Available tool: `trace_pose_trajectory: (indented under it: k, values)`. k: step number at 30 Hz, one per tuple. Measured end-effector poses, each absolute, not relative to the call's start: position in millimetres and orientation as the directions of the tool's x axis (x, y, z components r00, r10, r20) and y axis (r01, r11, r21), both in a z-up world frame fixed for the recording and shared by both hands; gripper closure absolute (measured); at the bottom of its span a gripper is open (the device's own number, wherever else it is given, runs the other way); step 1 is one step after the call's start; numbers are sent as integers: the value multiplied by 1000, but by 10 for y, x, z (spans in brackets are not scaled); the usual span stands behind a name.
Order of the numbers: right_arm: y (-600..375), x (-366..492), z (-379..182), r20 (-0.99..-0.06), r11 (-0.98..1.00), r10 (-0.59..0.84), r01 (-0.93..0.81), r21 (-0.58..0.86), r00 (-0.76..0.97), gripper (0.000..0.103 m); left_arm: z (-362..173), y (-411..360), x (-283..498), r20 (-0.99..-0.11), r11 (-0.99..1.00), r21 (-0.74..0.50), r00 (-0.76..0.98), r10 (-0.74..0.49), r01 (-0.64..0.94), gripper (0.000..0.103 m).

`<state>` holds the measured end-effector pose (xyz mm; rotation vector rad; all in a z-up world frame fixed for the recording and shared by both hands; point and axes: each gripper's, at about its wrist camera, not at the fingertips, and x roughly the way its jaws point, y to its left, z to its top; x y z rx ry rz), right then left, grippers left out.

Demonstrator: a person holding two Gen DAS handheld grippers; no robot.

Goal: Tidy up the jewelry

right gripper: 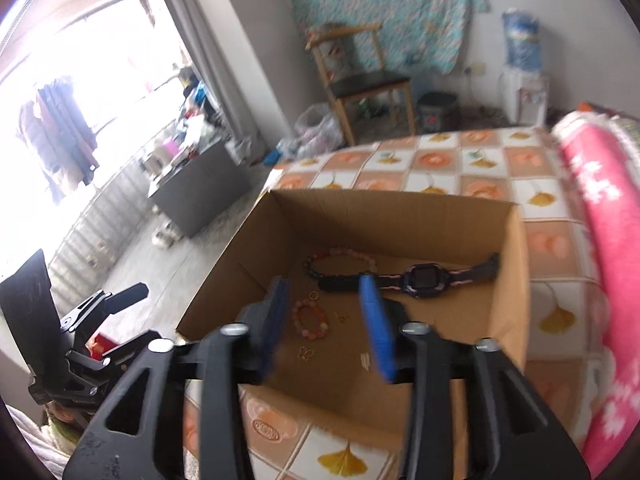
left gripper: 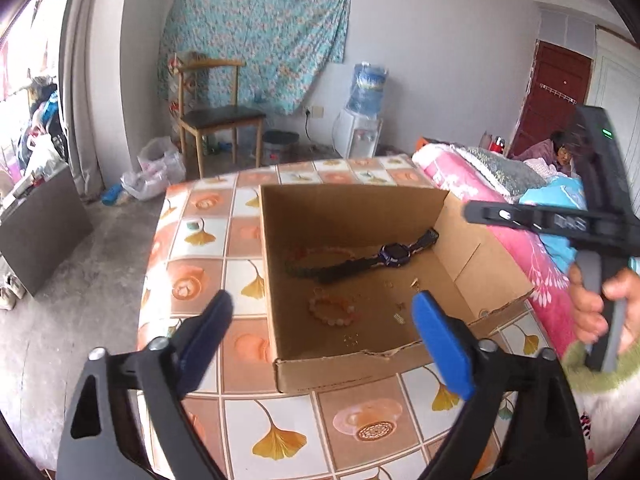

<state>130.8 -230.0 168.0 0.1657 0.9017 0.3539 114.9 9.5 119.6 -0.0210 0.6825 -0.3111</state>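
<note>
An open cardboard box (left gripper: 352, 204) (right gripper: 516, 280) stands on the tiled table. Inside lie a dark watch (left gripper: 394, 259) (right gripper: 420, 277), a bead necklace (left gripper: 316, 254) (right gripper: 340, 258), an orange bead bracelet (left gripper: 332, 311) (right gripper: 310, 318) and small gold pieces (left gripper: 414, 282) (right gripper: 306, 354). My left gripper (left gripper: 324, 306) is open and empty, held above the box's near left corner. My right gripper (right gripper: 324, 286) is open and empty above the box's near wall; it also shows in the left wrist view (left gripper: 476, 212) at the right, over the box's right flap.
The tablecloth (left gripper: 200, 236) (right gripper: 552, 240) has orange and ginkgo tiles. A pink blanket (left gripper: 532, 256) (right gripper: 612, 240) lies along the table's right side. A chair (left gripper: 218, 114), a water dispenser (left gripper: 362, 120) and bags stand beyond. A person (left gripper: 560, 154) sits at far right.
</note>
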Motion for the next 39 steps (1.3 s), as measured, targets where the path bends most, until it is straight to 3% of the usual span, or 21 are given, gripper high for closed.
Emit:
trace_pose_trajectory:
  k: [1, 7, 11, 15, 24, 39]
  values:
    - [-2312, 1157, 1745, -725, 941, 338, -213, 263, 600, 41, 1215, 81, 1104, -606, 954, -119, 741, -289, 275, 6]
    - [-2426, 594, 1895, -698, 982, 183, -94, 164, 693, 17, 1291, -65, 926, -602, 980, -61, 776, -189, 191, 5]
    - [-2498, 392, 1801, -741, 993, 103, -31, 110, 664, 10, 1285, -173, 843, -612, 991, -13, 782, -116, 137, 6]
    - [-2478, 359, 1663, -777, 999, 21, 24, 47, 630, 9, 1236, -264, 826, -648, 996, 44, 761, -34, 81, 5]
    - [-2345, 408, 1447, -830, 997, -44, 76, -3, 556, 8, 982, -387, 927, -756, 998, 36, 655, -9, 56, 5]
    - [-2247, 515, 1267, -863, 998, -66, 41, -53, 501, 8, 876, -370, 1047, -802, 1000, 2, 597, -5, 11, 6]
